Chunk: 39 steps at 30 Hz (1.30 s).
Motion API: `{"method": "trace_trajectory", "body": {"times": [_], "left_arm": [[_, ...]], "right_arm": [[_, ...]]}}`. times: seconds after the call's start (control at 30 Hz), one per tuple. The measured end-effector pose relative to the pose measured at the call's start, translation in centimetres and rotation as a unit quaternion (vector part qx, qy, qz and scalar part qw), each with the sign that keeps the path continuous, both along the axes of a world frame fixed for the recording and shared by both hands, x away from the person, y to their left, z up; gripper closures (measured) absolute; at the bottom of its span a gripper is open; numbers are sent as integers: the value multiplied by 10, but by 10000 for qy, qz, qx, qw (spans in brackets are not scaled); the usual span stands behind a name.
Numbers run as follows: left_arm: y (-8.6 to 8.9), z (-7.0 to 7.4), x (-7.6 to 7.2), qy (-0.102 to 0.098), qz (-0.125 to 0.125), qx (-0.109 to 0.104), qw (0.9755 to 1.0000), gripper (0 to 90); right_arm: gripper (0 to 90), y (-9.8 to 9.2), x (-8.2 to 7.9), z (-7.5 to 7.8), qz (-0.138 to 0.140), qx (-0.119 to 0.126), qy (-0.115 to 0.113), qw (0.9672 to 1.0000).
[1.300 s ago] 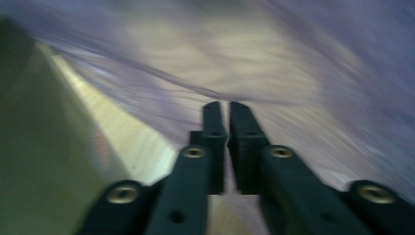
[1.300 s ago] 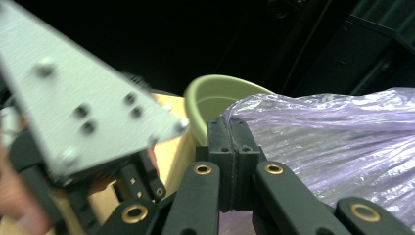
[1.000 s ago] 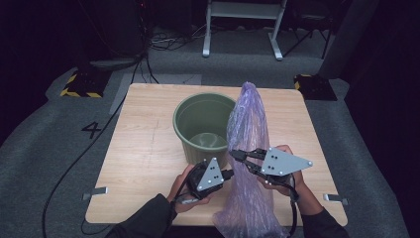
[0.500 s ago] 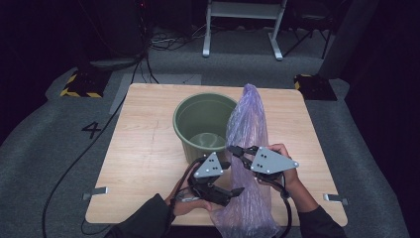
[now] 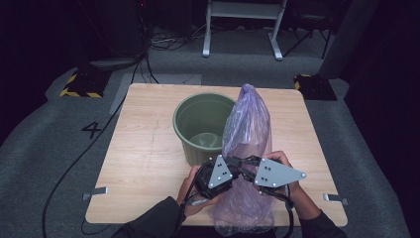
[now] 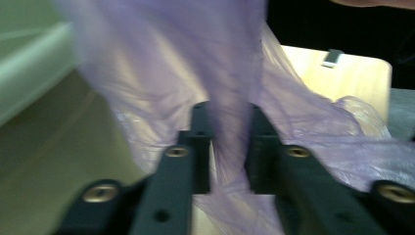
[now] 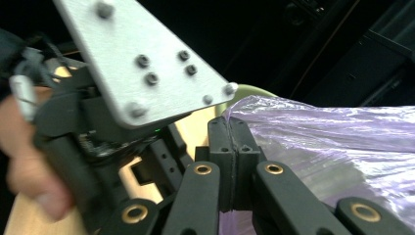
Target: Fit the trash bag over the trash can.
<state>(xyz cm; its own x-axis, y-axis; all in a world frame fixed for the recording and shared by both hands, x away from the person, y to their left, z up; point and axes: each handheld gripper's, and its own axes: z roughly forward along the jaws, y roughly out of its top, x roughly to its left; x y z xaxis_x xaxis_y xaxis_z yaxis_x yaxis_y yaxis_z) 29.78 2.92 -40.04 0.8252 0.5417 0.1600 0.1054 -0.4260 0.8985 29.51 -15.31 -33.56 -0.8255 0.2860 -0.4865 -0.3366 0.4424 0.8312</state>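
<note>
You are working at the near edge of a pale wooden table (image 5: pixel 143 163), your forearms coming in from below with a gripper in each hand. Your left gripper (image 5: pixel 236 167) is sitting just left of a purple plastic bag (image 5: pixel 247 131), and its jaws have just been closing; in the left gripper view (image 6: pixel 226 142) they are pinching a gathered fold of the thin film between them. Your right gripper (image 5: pixel 247 166) is meeting it from the other side, almost touching it, and in the right gripper view (image 7: pixel 229 147) its two black jaws are pressing flat together with the edge of the bag caught in the seam, so both tools are clenching the same bag (image 7: pixel 333 142). The bag is standing tall and crumpled between your hands, its bottom spreading out over the near edge of the table and its top rising in front of the far side of the tabletop. Right behind your left gripper, and touching the bag on its left, a green bucket (image 5: pixel 198 124) is standing upright on the middle of the table, its mouth open upward. The bag is hiding part of the bucket's right rim. Beyond the table the grey carpet (image 5: pixel 59 148) is carrying a painted number four (image 5: pixel 92 130) and a black cable (image 5: pixel 74 168) trailing off to the left. Further back, yellow and black striped blocks (image 5: pixel 79 84) are sitting near the table's far corners, and the legs of a white stand (image 5: pixel 242 29) are showing against the dark room.
</note>
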Motion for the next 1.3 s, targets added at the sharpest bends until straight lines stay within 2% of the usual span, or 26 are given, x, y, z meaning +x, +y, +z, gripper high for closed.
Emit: {"method": "trace_trajectory", "body": {"times": [0.07,0.13,0.17,0.27,0.3,0.37,0.4,0.47,0.5,0.53,0.57,0.6,0.7,0.73,0.8,0.83,0.93,0.97,1.0,1.03,1.07,1.17,1.27,1.3], "left_arm": [[5,1,-3,-218,93,18,9997,891],[13,3,-7,-389,162,11,9991,895],[22,6,-10,-517,257,-41,9983,896],[31,9,-12,-580,305,-73,9978,896],[40,13,-14,-650,365,-134,9971,896],[45,15,-15,-674,398,-170,9968,896],[50,17,-16,-722,428,-190,9963,897],[57,20,-17,-768,495,-241,9955,897],[62,22,-18,-808,549,-270,9949,897],[65,23,-18,-802,563,-312,9947,897],[69,24,-17,-790,574,-369,9945,897],[74,25,-17,-818,622,-410,9939,897],[85,28,-17,-868,733,-532,9921,897],[88,29,-17,-910,776,-526,9914,897],[94,31,-17,-943,808,-590,9905,897],[95,31,-17,-944,792,-599,9906,897],[93,30,-19,-1036,756,-478,9906,897],[92,29,-19,-1037,758,-475,9906,897],[91,29,-18,-1021,745,-468,9909,897],[91,28,-17,-997,726,-468,9913,897],[91,27,-17,-985,747,-487,9911,897],[92,26,-16,-1033,788,-468,9904,897],[96,28,-15,-1027,824,-555,9897,897],[98,29,-15,-1021,839,-602,9894,897]], "right_arm": [[900,0,-3,1,53,22,-8,10000],[844,-1,-5,3,85,80,17,9999],[826,-1,-4,4,70,98,33,9999],[659,-4,2,7,-99,191,140,9997],[615,-5,5,8,-186,238,199,9993],[589,-7,8,10,-264,296,248,9989],[498,-12,16,11,-353,408,356,9979],[493,-13,18,11,-355,379,404,9978],[490,-14,21,10,-465,388,380,9974],[463,-18,27,10,-655,449,386,9961],[463,-18,27,10,-655,449,386,9961],[446,-20,30,10,-603,503,498,9957],[359,-26,34,12,-809,550,491,9940],[311,-34,36,15,-858,675,579,9923],[293,-36,37,15,-895,647,593,9921],[279,-40,40,14,-1007,610,614,9911],[225,-49,46,8,-1023,547,791,9901],[215,-55,49,1,-1117,577,874,9882],[215,-55,49,1,-1117,577,874,9882],[213,-57,50,-1,-1091,694,943,9871],[212,-61,51,-1,-986,947,1129,9842],[189,-61,49,2,-940,1060,1121,9836],[182,-62,43,9,-894,1092,987,9851],[179,-68,40,14,-845,1226,920,9846]]}}
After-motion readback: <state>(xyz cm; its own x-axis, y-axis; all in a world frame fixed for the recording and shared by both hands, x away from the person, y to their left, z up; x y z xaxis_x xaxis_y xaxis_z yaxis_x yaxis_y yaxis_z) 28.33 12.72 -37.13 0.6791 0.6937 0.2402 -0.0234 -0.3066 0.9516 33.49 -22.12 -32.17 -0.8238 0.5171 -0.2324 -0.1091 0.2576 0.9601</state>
